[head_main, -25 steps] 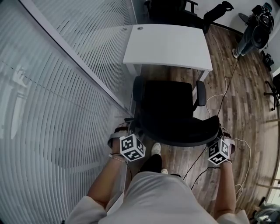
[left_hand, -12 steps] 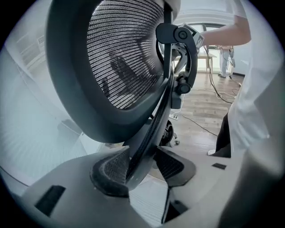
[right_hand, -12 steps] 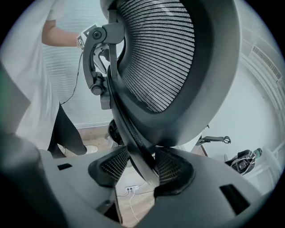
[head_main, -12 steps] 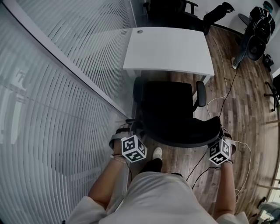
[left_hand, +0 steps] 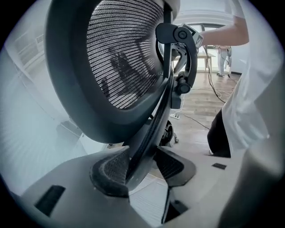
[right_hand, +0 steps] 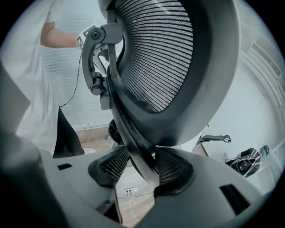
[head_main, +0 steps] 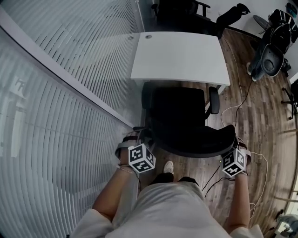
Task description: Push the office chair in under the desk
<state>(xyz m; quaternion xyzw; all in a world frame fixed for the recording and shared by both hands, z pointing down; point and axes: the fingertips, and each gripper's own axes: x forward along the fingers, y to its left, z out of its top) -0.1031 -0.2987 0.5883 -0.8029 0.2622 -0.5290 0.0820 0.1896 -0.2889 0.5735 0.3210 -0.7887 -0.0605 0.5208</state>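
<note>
The black office chair stands on the wood floor at the near edge of the white worktop. The far edge of its seat sits right at that edge, and its two armrests lie just short of it. Its mesh backrest faces the person, who stands behind it in pale clothing, one shoe just near of the chair base.

The left tongs are clamped on the dark frame at the left edge of the backrest, both ribbed pads pressed against it. The right tongs grip the frame at the right edge in the same way, closed down to the width of the frame. In the head view each marker cube sits at a near corner of the backrest, one on the left and one on the right.

A glass wall with horizontal blinds runs along the left of the chair and worktop. Cables trail across the floor on the right, and another dark chair stands beyond the far side of the worktop.
</note>
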